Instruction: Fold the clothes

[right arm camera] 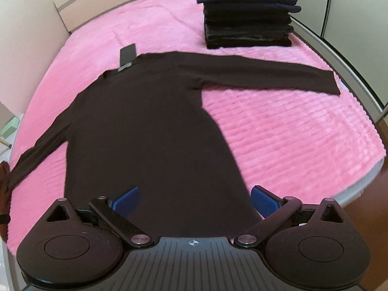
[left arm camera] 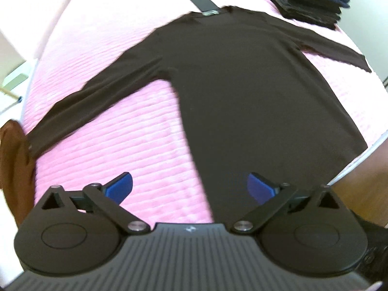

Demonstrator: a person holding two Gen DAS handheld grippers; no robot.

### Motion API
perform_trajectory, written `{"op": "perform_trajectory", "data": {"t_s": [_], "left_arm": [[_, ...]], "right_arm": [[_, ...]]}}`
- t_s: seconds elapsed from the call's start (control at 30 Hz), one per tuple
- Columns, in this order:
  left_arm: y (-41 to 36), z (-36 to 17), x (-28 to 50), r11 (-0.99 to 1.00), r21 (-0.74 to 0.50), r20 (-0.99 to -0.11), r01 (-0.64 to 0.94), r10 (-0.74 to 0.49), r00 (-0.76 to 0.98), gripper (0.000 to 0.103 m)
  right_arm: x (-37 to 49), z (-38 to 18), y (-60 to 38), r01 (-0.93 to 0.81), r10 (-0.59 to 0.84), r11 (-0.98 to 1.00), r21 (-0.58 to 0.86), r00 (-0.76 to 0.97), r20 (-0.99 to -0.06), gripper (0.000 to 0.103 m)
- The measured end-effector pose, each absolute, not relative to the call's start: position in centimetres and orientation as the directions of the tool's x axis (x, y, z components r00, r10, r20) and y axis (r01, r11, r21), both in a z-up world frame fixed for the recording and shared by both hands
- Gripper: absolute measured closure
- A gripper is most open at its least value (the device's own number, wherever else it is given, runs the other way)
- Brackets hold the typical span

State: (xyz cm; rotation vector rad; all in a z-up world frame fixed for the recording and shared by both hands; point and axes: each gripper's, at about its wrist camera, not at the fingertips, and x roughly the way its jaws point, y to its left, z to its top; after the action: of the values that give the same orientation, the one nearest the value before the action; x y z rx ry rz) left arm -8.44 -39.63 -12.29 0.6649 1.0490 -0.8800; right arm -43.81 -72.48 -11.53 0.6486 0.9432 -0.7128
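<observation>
Across the near edge of the pink bed (right arm camera: 291,133) your brown sweater (right arm camera: 150,126) lies flat, sleeves spread, no fold made yet. Left gripper (left arm camera: 190,189) and right gripper (right arm camera: 194,201) both gape empty over its hem; folded stack (right arm camera: 247,19) waits at the far corner.

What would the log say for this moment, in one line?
stage: pre-fold | sweater: flat on bed, sleeves spread | left gripper: open | right gripper: open

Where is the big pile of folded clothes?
The pile of folded clothes sits at the far right of the pink bed in both wrist views, just beyond the outstretched right sleeve of the dark sweater.
</observation>
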Motion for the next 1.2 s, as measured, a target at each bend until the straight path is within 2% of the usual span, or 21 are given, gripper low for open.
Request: {"op": "perform_trajectory", "data": {"t_s": [0.3, 0.53, 1.2], "left_arm": [[-35.5, -11.5, -7.7, 0.607, 0.029, -0.918, 0.794, -0.299, 0.262, 0.001], [-36.7, -12.3, -8.8, 0.563, 0.027, -0.932, 0.826, -0.285, 0.225, 0.001], [-39.7, -11.5, -9.5, 0.515, 0.0, -0.919, 0.857, -0.337, 0.203, 0.001]], "right_arm": [[-45.6, -11.3, -71.1, 0.795, -0.222, 0.592, 0.132, 0.318, -0.922, 0.002], [-46.5, -12.2, -70.9, 0.816, -0.199, 0.565, 0.124, 0.281, -0.939, 0.002], [-41.7, -10.0, -68.4, 0.722, -0.231, 0.691, 0.03, 0.26, -0.937, 0.002]]}}
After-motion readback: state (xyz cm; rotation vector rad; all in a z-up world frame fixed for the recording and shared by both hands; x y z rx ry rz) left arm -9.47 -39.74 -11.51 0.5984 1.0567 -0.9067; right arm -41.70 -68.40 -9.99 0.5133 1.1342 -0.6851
